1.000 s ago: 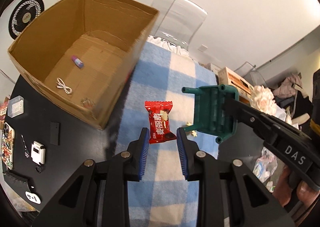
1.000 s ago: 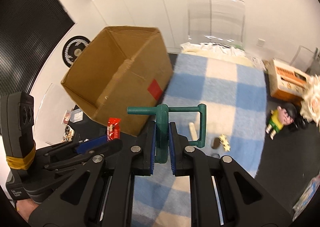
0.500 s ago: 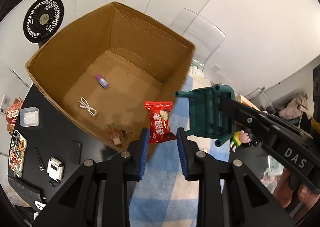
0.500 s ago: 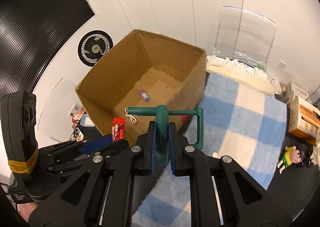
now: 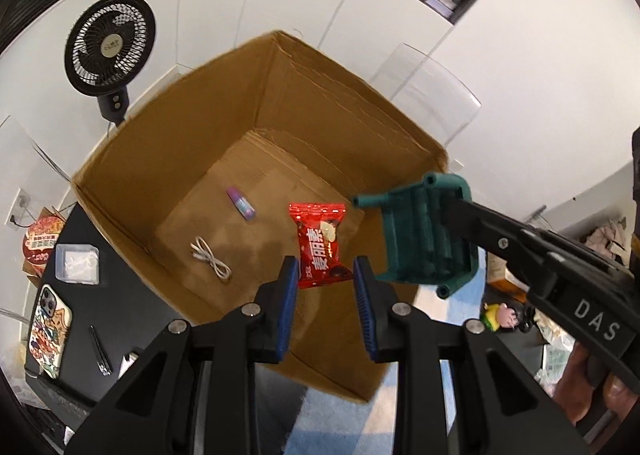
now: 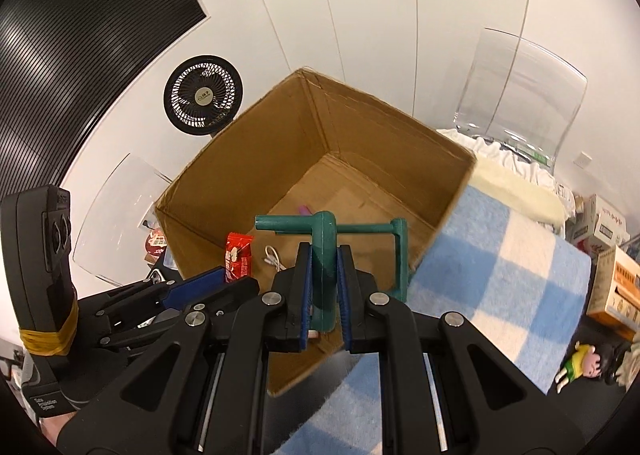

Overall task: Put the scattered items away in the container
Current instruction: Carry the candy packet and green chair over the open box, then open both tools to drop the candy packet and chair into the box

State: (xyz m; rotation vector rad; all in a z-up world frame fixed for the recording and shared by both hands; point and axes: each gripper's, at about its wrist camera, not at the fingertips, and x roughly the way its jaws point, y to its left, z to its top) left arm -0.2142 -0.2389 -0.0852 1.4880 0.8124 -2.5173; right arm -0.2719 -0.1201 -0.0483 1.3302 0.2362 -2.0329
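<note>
L gripper (image 5: 325, 287) over the open cardboard box (image 5: 168, 143), jaws pinching red snack packet (image 5: 320, 243) by its lower edge. R gripper (image 6: 324, 287) jaws clamped on green toy chair (image 6: 326, 255), also above box. Inside on box floor: white cable (image 5: 210, 263), purple tube (image 5: 240, 203).

The cardboard box (image 5: 168, 143) is open at the top, its mouth unobstructed. Most of its floor is bare; a white cable (image 5: 210, 263) and a purple tube (image 5: 240, 203) lie toward the left wall. Passage is bounded by four upright walls.
</note>
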